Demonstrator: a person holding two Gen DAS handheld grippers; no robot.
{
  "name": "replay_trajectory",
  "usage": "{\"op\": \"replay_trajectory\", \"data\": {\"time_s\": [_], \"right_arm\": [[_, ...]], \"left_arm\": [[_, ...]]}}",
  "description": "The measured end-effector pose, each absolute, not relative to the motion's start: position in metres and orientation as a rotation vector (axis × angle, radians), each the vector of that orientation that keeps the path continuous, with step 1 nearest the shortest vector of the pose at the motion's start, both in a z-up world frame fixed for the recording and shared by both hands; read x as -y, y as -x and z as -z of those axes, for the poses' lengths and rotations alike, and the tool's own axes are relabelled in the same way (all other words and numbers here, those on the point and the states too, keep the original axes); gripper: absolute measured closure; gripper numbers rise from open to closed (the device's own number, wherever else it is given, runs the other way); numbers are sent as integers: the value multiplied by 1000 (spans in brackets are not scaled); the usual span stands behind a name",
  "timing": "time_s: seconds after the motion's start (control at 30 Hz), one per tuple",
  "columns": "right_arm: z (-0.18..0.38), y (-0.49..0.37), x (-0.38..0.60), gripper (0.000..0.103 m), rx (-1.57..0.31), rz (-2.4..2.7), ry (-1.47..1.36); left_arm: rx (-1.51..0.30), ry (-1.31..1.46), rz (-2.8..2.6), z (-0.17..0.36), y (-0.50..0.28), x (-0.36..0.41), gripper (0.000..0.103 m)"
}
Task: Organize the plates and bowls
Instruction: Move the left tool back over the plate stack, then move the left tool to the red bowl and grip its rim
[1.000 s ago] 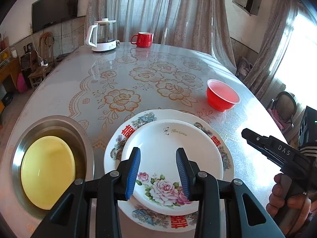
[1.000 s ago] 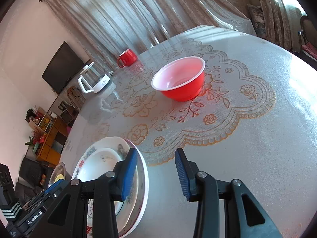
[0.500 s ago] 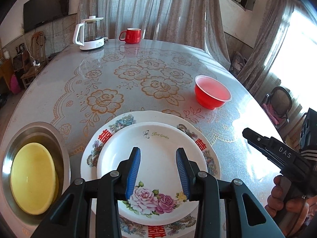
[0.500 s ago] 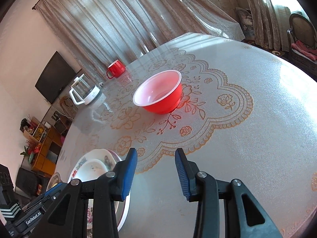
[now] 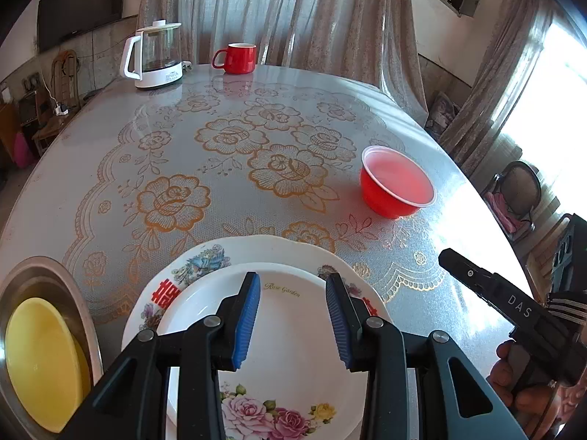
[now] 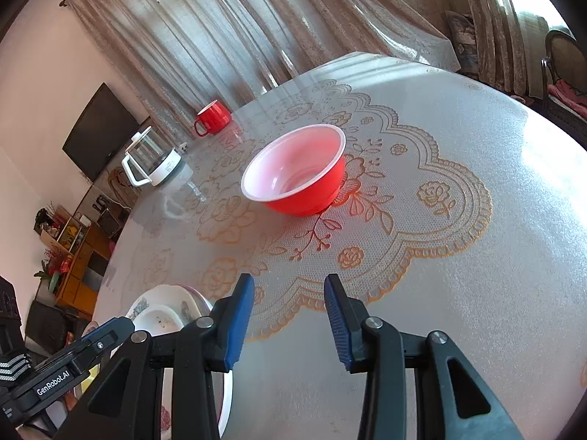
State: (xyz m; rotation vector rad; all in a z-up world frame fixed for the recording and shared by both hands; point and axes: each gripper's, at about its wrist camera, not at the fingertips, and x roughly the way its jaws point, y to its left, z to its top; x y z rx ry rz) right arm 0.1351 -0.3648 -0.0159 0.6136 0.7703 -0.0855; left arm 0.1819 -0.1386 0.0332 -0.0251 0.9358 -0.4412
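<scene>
My right gripper (image 6: 290, 315), jaws apart and empty, faces the red bowl (image 6: 297, 176) straight ahead, nearer than my left gripper (image 5: 293, 315).

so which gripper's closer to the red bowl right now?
Right. The right gripper points at the red bowl across bare tablecloth, nothing between its fingers. The left gripper hangs over the stacked plates, bowl off to its right.

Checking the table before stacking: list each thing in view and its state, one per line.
Left gripper: open, empty, above the plates.
Right gripper: open, empty, above the table.
Small white plate: stacked on the large plate.
Large floral plate: flat on the table.
Red bowl: upright, empty.
Yellow bowl: inside the steel basin.
Red mug: upright.
Kettle: upright, lid on.
</scene>
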Motion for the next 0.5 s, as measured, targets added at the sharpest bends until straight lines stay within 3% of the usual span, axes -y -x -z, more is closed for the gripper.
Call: {"op": "replay_trajectory", "data": {"time_s": [0.5], "right_arm": [[11, -162, 425, 67, -722, 166, -676]], "left_arm": [[-971, 60, 534, -33, -227, 197, 65]]}}
